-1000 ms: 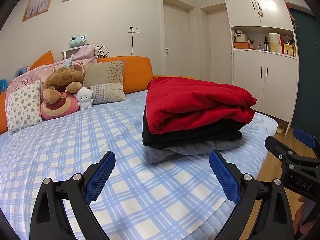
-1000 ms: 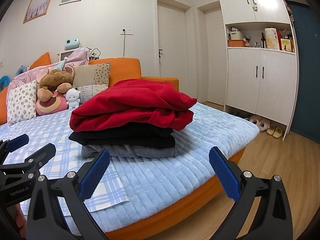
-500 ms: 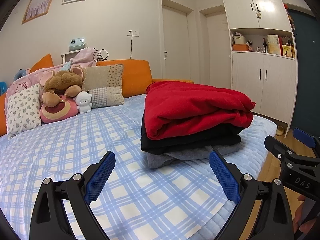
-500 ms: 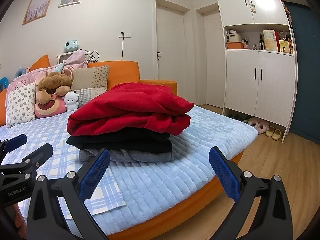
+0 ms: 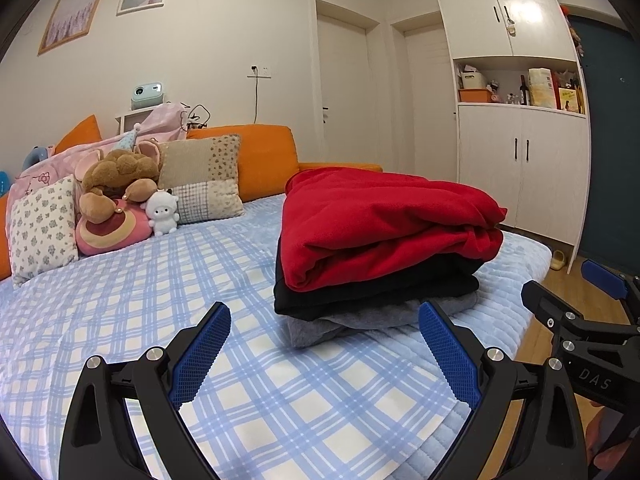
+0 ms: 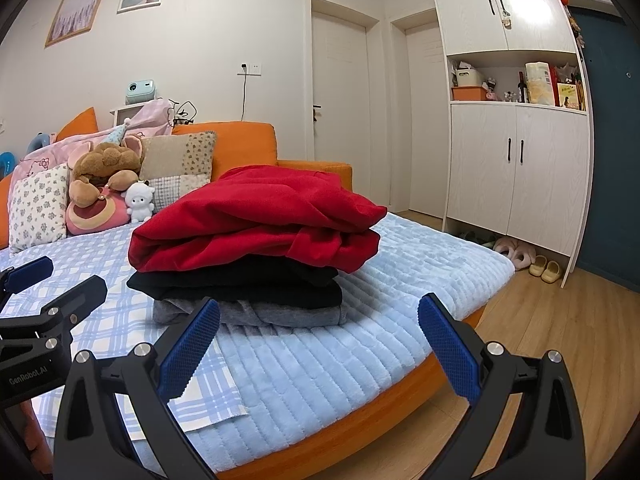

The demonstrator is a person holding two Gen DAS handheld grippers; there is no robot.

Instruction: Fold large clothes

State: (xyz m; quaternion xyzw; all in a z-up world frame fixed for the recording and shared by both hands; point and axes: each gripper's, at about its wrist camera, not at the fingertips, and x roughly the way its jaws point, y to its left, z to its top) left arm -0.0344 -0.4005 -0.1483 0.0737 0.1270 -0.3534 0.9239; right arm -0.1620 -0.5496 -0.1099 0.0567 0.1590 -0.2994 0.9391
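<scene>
Blue ribbed pads line the fingers of the left gripper (image 5: pixel 324 350), which gapes wide with nothing between its jaws, held low over the blue checked sheet (image 5: pixel 132 312) of the bed (image 5: pixel 516 256). Just ahead of it and a little to its right sits the stack of folded clothes: a grey garment (image 5: pixel 320 326) at the bottom, a black garment (image 5: pixel 372 290) on that, and a red garment (image 5: pixel 384 220) on top, bulky and rounded at its folded edge. Off to this gripper's right the right gripper's black frame pokes into view at the edge of the bed. The right gripper (image 6: pixel 320 338) is likewise spread fully apart and holds nothing; it hangs near the bed's corner, above the pale blue quilted cover (image 6: pixel 320 364) and the orange bed base (image 6: pixel 360 428). The same pile lies just ahead of it and slightly to its left, grey layer (image 6: pixel 280 314) nearest its left finger, though whether that finger touches the cloth is hard to judge from this angle. Farther ahead and to the left of both grippers, against the orange headboard (image 5: pixel 264 156), lean a floral pillow (image 5: pixel 42 228), a brown plush toy (image 5: pixel 116 184), a small white plush toy (image 5: pixel 162 212) and a patchwork cushion (image 5: pixel 204 180). To the right stands a white cabinet (image 6: pixel 516 164), with slippers (image 6: pixel 544 268) on the wooden floor (image 6: pixel 560 332) beneath it.
</scene>
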